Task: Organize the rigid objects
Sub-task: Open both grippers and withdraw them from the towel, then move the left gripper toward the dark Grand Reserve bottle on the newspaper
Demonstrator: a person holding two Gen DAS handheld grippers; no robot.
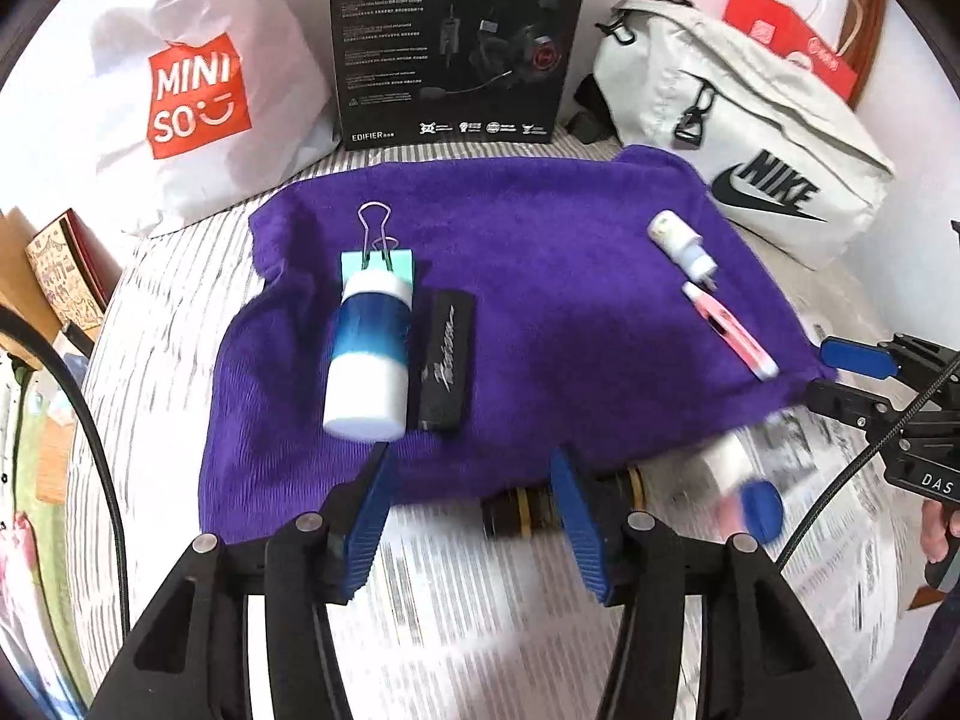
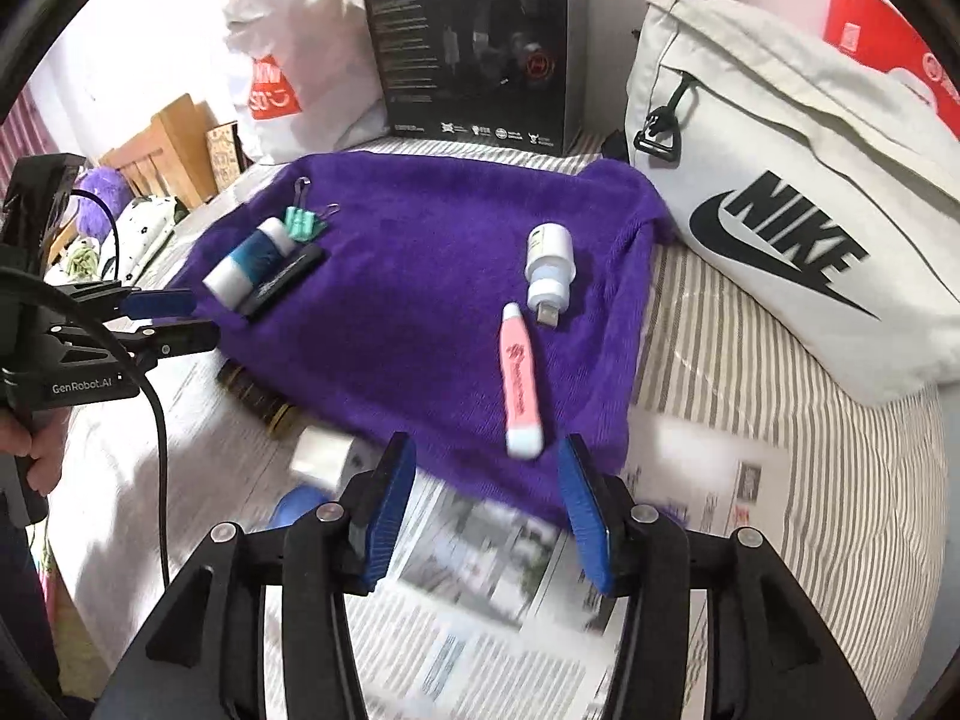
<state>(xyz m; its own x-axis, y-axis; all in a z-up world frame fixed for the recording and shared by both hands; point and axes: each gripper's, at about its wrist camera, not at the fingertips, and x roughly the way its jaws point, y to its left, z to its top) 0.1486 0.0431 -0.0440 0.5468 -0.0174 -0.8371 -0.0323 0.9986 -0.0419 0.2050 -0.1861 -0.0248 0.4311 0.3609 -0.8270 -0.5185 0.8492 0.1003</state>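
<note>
- A striped bed [image 2: 750, 360] carries a purple towel [image 1: 540, 252] and newspaper [image 2: 480, 600].
- The pink pen [image 2: 521, 384] lies near the towel's front edge; it looks light, stiff and slick, best pinched mid-barrel.
- Left claw [image 1: 474, 516] and right claw [image 2: 486, 510] both hang apart, empty.
- Only the left view shows the binder clip [image 1: 378, 252] plainly.

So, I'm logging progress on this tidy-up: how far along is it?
Five items look placed on the purple towel: blue-and-white bottle, teal binder clip, black case, small white bottle and pink pen. Nothing is in hand; left gripper and right gripper are open and empty. Left over: a dark ringed cylinder, a white piece and a blue item off the towel.
</note>
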